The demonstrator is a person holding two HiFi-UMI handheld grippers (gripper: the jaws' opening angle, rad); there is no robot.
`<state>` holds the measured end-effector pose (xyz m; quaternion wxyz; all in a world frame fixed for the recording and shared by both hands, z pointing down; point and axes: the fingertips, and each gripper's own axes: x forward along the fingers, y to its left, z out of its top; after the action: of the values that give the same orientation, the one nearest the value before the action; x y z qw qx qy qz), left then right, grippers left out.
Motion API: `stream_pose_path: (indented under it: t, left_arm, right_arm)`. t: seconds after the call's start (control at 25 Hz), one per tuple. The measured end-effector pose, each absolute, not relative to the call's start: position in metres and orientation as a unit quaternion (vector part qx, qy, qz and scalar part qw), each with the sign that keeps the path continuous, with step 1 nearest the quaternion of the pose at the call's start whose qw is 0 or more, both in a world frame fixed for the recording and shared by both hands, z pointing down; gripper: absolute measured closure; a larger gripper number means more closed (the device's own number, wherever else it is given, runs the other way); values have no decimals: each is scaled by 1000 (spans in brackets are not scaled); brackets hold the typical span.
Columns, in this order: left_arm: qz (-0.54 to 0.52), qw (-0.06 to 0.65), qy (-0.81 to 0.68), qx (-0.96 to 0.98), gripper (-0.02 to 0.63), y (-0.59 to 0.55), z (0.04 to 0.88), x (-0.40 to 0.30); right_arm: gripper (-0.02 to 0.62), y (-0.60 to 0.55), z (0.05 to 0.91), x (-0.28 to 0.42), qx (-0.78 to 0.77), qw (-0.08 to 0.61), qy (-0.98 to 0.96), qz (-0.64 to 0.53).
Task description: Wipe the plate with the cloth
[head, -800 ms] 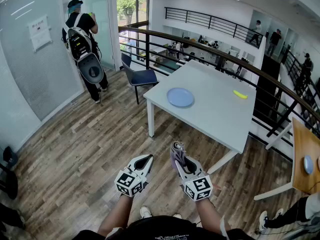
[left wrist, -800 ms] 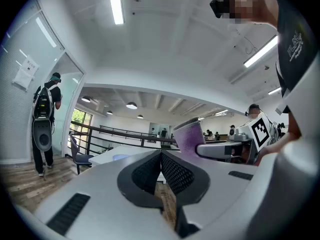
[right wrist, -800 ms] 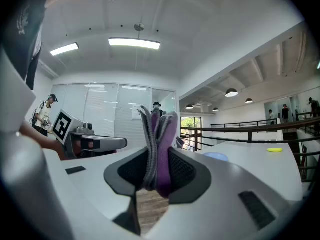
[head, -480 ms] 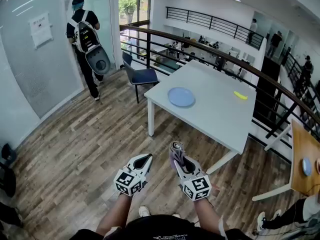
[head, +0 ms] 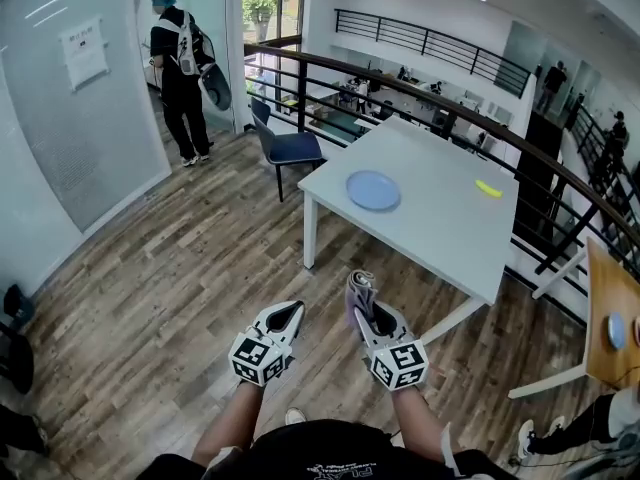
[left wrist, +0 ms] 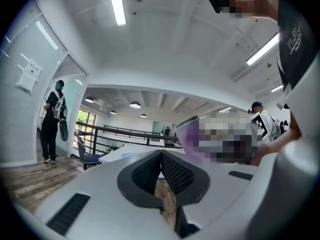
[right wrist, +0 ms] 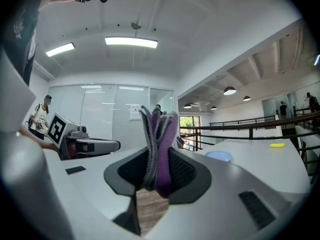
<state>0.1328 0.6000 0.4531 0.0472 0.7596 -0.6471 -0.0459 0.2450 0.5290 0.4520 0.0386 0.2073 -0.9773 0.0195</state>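
Bare wooden floor (head: 200,258) lay open between the 2 tongs and the white tabletop (head: 440,238), with only its near leg (head: 309,233) in the way. The left tongs (head: 287,314) had their jaws together, leaving no gap. The cloth (head: 358,290) filled the right tongs (head: 365,313). Around the plate (head: 373,190) the tabletop was bare on every side, with the yellow object (head: 488,189) well apart to the right. A chair (head: 290,146) stood at the far left corner, and a railing (head: 301,93) ran along the far side. A person (head: 180,73) stood well apart by the glass wall (head: 70,128).
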Motion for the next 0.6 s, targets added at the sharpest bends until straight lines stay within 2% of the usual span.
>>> stream_pose_path:
  t: [0.6]
  left_arm:
    - [-43,57,-643,762,594,586,464,89]
  right_arm:
    - [479,518,465,214,227,47,-972,35]
